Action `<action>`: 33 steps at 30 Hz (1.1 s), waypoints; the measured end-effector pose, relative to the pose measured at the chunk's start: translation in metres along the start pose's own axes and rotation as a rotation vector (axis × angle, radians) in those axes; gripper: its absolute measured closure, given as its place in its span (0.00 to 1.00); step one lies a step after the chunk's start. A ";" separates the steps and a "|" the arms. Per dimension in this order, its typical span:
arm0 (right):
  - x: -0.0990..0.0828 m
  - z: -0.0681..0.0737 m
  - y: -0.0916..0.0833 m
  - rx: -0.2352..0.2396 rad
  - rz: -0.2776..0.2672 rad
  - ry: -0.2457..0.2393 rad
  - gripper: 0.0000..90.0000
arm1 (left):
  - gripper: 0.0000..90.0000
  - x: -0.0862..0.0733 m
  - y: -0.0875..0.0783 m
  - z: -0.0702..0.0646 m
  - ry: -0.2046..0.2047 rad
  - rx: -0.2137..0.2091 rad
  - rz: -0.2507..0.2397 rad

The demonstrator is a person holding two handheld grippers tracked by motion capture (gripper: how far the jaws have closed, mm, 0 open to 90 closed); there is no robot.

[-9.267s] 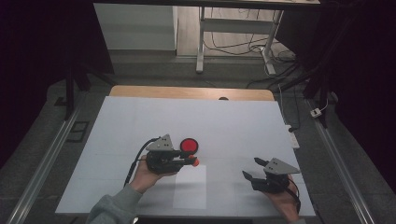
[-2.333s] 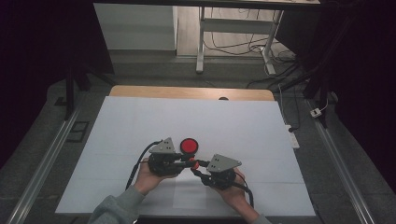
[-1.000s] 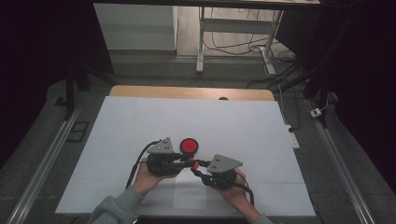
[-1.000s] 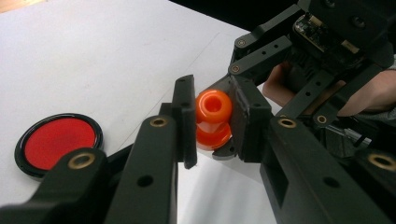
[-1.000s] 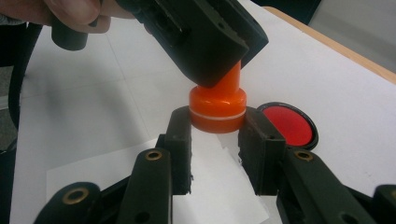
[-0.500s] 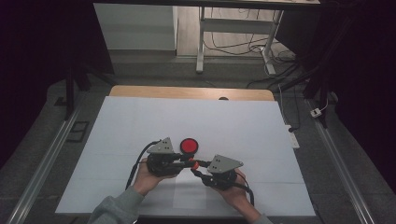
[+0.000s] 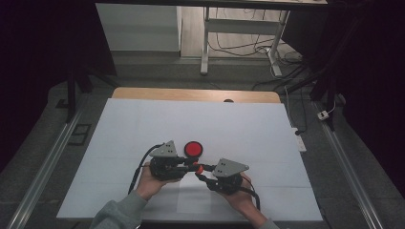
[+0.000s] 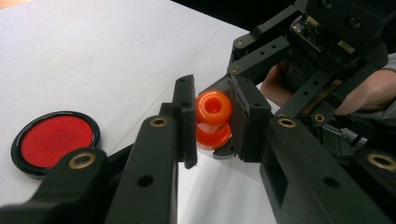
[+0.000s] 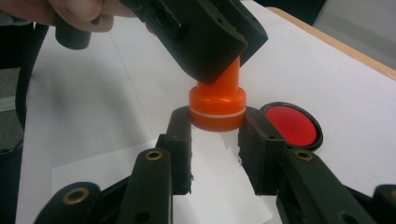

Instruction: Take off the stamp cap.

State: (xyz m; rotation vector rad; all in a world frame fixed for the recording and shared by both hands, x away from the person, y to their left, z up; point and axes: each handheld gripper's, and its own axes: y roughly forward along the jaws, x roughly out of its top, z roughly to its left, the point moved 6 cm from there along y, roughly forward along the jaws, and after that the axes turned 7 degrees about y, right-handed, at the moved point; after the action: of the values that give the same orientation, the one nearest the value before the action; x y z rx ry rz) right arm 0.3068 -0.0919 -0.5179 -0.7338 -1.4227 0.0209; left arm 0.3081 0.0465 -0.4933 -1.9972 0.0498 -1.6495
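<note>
The left gripper (image 8: 210,121) is clenched on the narrow neck of a small orange stamp (image 8: 213,119), and the right gripper (image 9: 215,128) is clamped on the stamp's wider banded end (image 9: 217,108). In the high view the two grippers meet nose to nose near the front of the white surface (image 7: 248,129), the stamp (image 7: 199,168) suspended between them just above it. Compared with the earliest frame, the right gripper has come in from the right side to join the left one; since then neither has shifted. The stamp's long axis runs from one gripper to the other, narrow end toward the left gripper, broad end toward the right. A round red pad (image 7: 193,149) in a black rim lies on the surface just beyond the grippers.
</note>
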 end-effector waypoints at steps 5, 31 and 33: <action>-0.013 -0.010 0.000 -0.009 0.019 0.068 0.72 | 0.82 0.006 -0.029 0.016 -0.040 0.051 -0.093; -0.019 -0.028 -0.025 -0.110 -0.008 0.071 0.72 | 0.82 -0.002 -0.021 0.016 -0.020 0.059 -0.029; -0.022 -0.031 -0.031 -0.121 -0.006 0.075 0.72 | 0.82 -0.002 -0.021 0.016 -0.017 0.063 -0.023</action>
State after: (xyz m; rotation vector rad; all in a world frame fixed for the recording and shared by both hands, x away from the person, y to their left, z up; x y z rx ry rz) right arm 0.3181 -0.1395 -0.5217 -0.8215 -1.3633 -0.0974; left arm 0.3159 0.0713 -0.4878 -1.9716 -0.0310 -1.6277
